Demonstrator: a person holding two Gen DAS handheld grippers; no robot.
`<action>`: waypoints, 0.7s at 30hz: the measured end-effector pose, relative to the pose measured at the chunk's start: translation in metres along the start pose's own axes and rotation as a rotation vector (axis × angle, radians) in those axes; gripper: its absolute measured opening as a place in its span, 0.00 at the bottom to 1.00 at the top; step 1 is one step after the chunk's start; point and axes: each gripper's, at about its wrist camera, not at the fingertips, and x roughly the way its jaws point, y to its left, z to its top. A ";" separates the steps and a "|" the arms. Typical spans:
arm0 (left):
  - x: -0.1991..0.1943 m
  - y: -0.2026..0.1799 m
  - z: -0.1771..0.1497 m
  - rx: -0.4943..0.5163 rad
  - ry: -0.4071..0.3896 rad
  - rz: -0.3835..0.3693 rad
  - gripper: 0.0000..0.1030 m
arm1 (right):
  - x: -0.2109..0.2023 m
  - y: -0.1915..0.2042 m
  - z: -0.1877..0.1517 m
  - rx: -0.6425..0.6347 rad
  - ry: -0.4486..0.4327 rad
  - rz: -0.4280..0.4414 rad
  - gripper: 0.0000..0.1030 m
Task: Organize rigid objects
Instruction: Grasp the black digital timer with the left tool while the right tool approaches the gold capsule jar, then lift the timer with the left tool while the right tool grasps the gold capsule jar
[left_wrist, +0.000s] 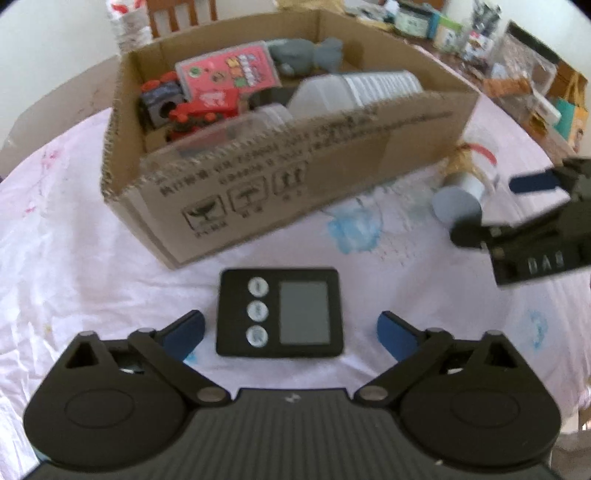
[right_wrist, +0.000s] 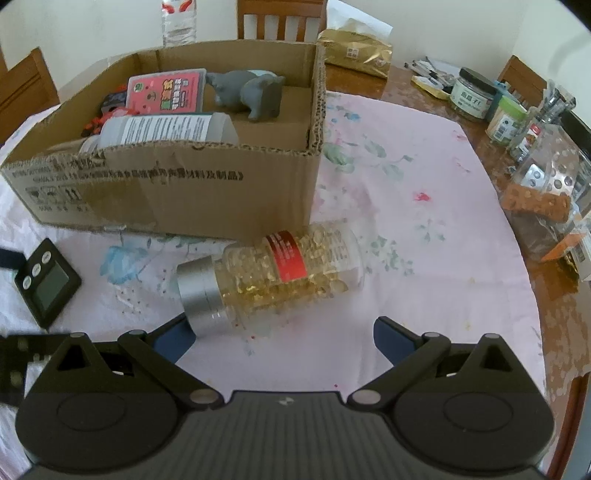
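Observation:
A black digital timer (left_wrist: 279, 312) lies flat on the pale cloth between the open fingers of my left gripper (left_wrist: 290, 334); it also shows in the right wrist view (right_wrist: 46, 282). A clear bottle of golden capsules with a silver cap (right_wrist: 273, 271) lies on its side just ahead of my open right gripper (right_wrist: 284, 341), its cap near the left fingertip. In the left wrist view the bottle (left_wrist: 461, 192) lies beside the right gripper (left_wrist: 498, 206). A cardboard box (left_wrist: 332, 147) (right_wrist: 184, 177) holds a pink case, a grey toy, red toys and a white container.
Jars, packets and a clear bag (right_wrist: 546, 184) crowd the table's right side. A gold packet (right_wrist: 354, 51), wooden chairs (right_wrist: 280, 18) and a water bottle (right_wrist: 179, 18) stand behind the box.

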 end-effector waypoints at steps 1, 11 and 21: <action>-0.001 0.001 0.001 -0.005 -0.014 0.008 0.83 | 0.000 0.000 -0.001 -0.009 0.000 0.004 1.00; -0.004 0.023 0.001 -0.135 -0.043 0.078 0.67 | 0.004 -0.006 -0.003 -0.083 -0.037 0.109 1.00; -0.007 0.025 -0.005 -0.195 -0.051 0.112 0.67 | 0.014 -0.004 0.013 -0.104 -0.069 0.125 1.00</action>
